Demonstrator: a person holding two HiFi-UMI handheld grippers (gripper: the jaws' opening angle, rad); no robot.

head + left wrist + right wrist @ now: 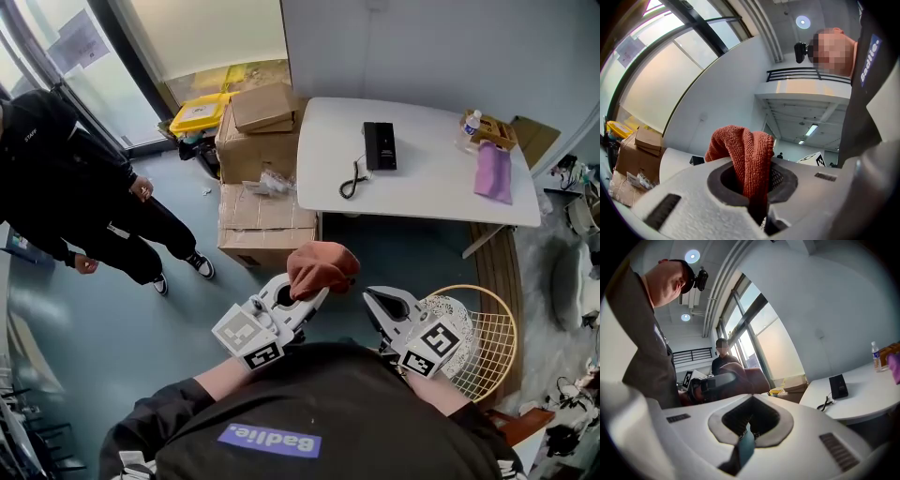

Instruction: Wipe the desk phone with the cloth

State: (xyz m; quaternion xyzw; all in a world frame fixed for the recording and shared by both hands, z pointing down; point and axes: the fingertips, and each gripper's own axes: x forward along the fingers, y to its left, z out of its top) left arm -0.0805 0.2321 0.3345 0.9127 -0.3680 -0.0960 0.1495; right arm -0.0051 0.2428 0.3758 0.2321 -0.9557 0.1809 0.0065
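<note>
The black desk phone (pixel 380 145) lies on the white table (pixel 422 192) across the room, its coiled cord (pixel 353 178) trailing toward the near edge. My left gripper (pixel 312 298) is shut on a rust-red cloth (pixel 322 267), held close to my chest, far from the table. In the left gripper view the cloth (pixel 745 157) bulges up from between the jaws of the left gripper (pixel 757 208), with the phone (pixel 697 160) small behind it. My right gripper (pixel 372 300) is beside it, shut and holding nothing. In the right gripper view the right gripper (pixel 743 446) points toward the phone (pixel 838 386).
A purple cloth (pixel 494 172) and a small box with a bottle (pixel 487 127) sit at the table's right end. Cardboard boxes (pixel 262 202) and a yellow bin (pixel 199 112) stand left of the table. A person in black (pixel 66 178) stands at left. A wire basket (pixel 483 342) is on my right.
</note>
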